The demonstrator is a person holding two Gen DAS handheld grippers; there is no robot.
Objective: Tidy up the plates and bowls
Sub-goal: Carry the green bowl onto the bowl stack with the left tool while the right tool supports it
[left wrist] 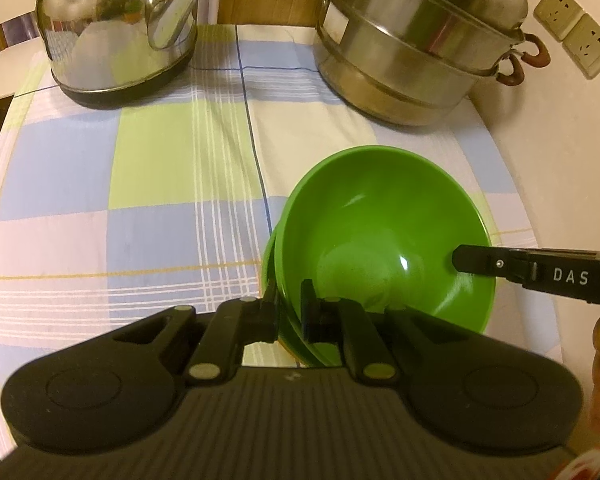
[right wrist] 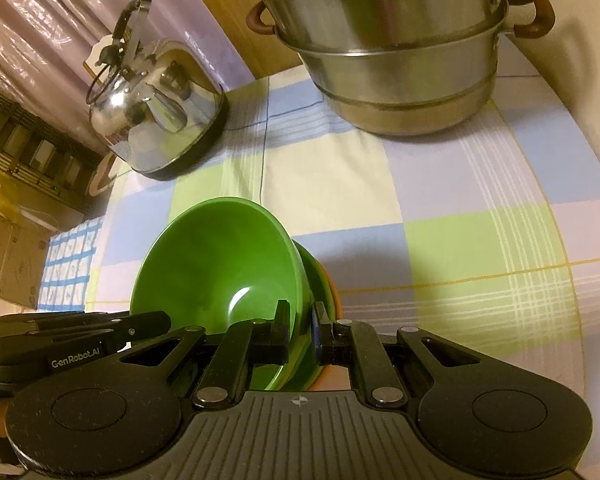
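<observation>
A green bowl (left wrist: 384, 232) hangs tilted just above the checked tablecloth, gripped at two sides of its rim. My left gripper (left wrist: 292, 304) is shut on the near-left rim, one finger inside the bowl and one outside. My right gripper (right wrist: 300, 320) is shut on the opposite rim in the same way; its black finger (left wrist: 472, 262) reaches into the bowl from the right. Under the bowl lies a second green dish (right wrist: 320, 276) with an orange rim (right wrist: 334, 292) beneath it. I cannot tell whether the bowl touches the dish below. The left gripper (right wrist: 148, 322) shows at the lower left of the right wrist view.
A steel kettle (left wrist: 116, 32) stands at the back left of the table, and a stacked steel steamer pot (left wrist: 416, 48) with brown handles at the back right. Wall sockets (left wrist: 576, 32) are beyond the pot. The tablecloth (left wrist: 148, 184) covers the rounded table; its left edge drops to clutter.
</observation>
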